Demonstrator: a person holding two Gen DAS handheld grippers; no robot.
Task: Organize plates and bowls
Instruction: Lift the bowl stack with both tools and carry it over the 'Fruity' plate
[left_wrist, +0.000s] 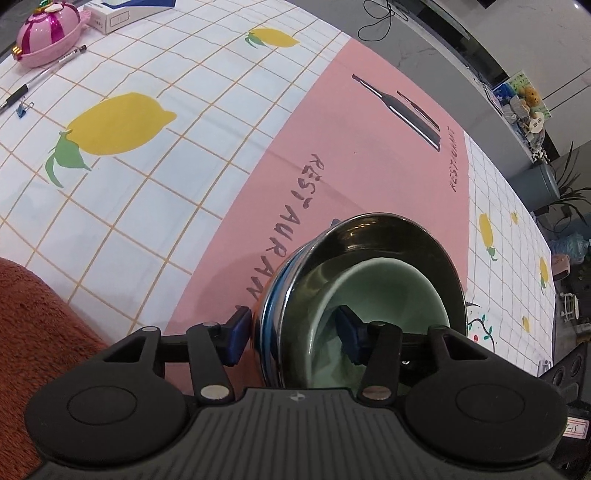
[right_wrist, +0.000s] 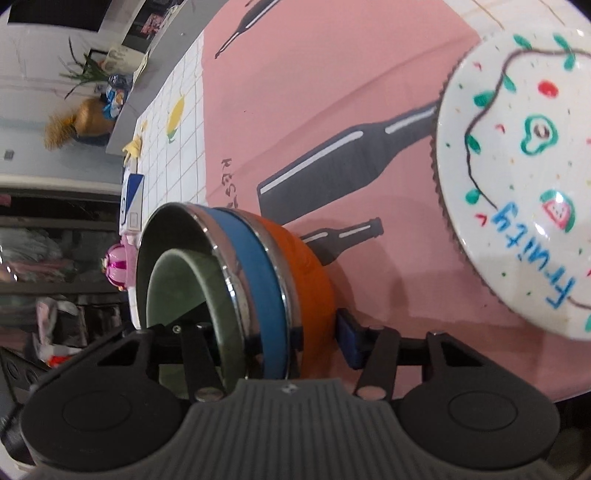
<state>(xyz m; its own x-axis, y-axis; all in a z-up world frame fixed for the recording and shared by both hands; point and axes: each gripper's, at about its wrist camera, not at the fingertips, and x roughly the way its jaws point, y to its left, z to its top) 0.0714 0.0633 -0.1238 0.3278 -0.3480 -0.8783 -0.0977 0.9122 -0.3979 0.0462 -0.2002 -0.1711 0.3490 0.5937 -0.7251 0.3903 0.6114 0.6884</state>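
Glossy nested bowls (right_wrist: 258, 280), round, steel-rimmed

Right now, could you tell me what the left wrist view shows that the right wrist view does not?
Only the left wrist view shows the pens, the blue binder clip and a rust-red cloth. Only the right wrist view shows the white "fruity" plate and the stack's orange bowl. Both show the nested bowls with the green bowl inside, straddled by each gripper.

Orange-and-blue steel bowls (right_wrist: 273, 280), pale-green inner bowl (left_wrist: 384, 295)
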